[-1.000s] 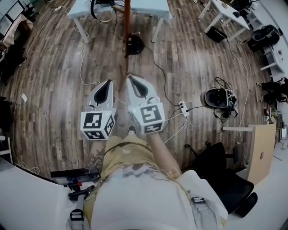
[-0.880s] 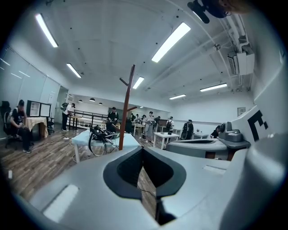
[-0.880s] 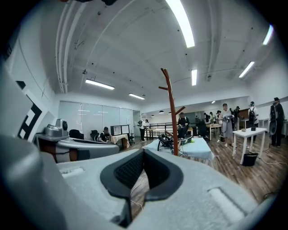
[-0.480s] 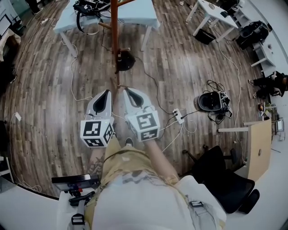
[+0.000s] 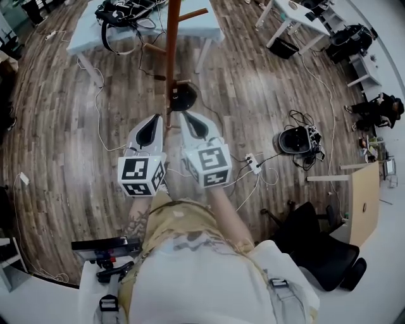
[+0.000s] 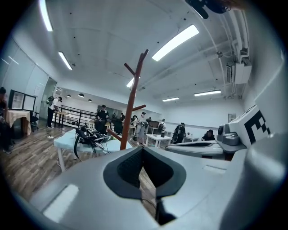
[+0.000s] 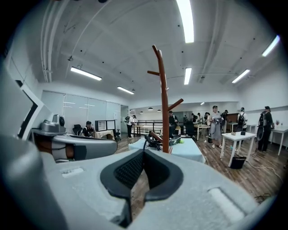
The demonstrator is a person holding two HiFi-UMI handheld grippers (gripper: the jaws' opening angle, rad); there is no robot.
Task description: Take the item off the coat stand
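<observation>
A brown wooden coat stand [image 5: 171, 44] rises from a dark round base [image 5: 184, 96] on the wood floor, just ahead of both grippers. The left gripper view shows the coat stand [image 6: 132, 105] with bare pegs; in the right gripper view the coat stand [image 7: 164, 103] also carries nothing that I can see. My left gripper [image 5: 155, 121] and right gripper [image 5: 190, 120] are held side by side, pointing at the stand. The left gripper [image 6: 143, 149] and right gripper [image 7: 144, 152] both have their jaws together with nothing between them.
A light-blue table [image 5: 85, 39] behind the stand holds black straps and gear [image 5: 121, 12]. Cables and a power strip [image 5: 256, 163] lie on the floor at right, near a black round device [image 5: 299, 139]. An office chair [image 5: 316, 250] and a wooden cabinet [image 5: 364, 202] stand at right. People stand in the background.
The coat stand has come nearer and shows more of its pole and pegs. Both grippers stay shut, side by side, and have risen slightly toward it.
</observation>
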